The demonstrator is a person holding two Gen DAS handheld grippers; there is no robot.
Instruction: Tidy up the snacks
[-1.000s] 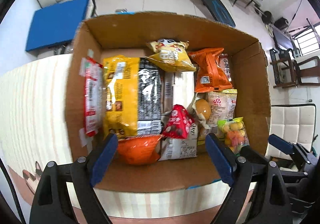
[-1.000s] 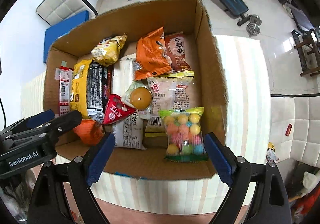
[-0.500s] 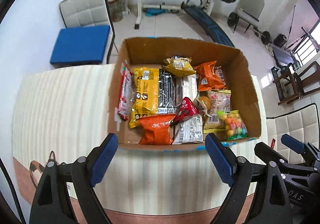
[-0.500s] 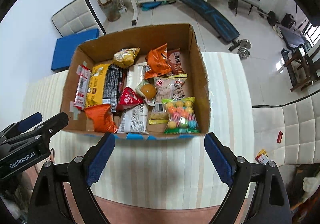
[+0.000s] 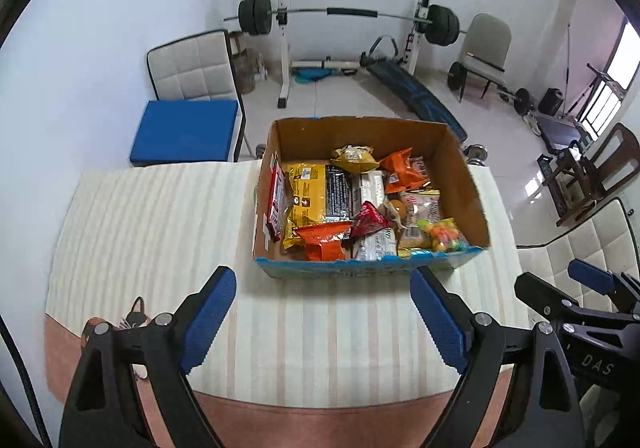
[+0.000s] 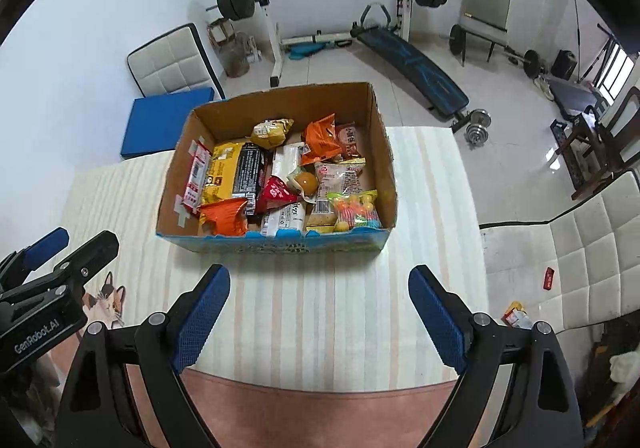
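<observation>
Snacks (image 5: 360, 208) fill the cardboard box (image 5: 460, 164) on the striped table (image 5: 160, 216). The left gripper (image 5: 323, 312) and right gripper (image 6: 319, 310) hang near it, both spread wide, holding and touching nothing.

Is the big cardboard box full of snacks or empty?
Full. The cardboard box is open-topped, and snack packets cover its whole floor, from the yellow bag to the candy balls.

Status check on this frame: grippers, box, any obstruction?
Left gripper open, empty. Right gripper open, empty. Box full of snacks, on the table ahead of both. Nothing between grippers and box.
</observation>
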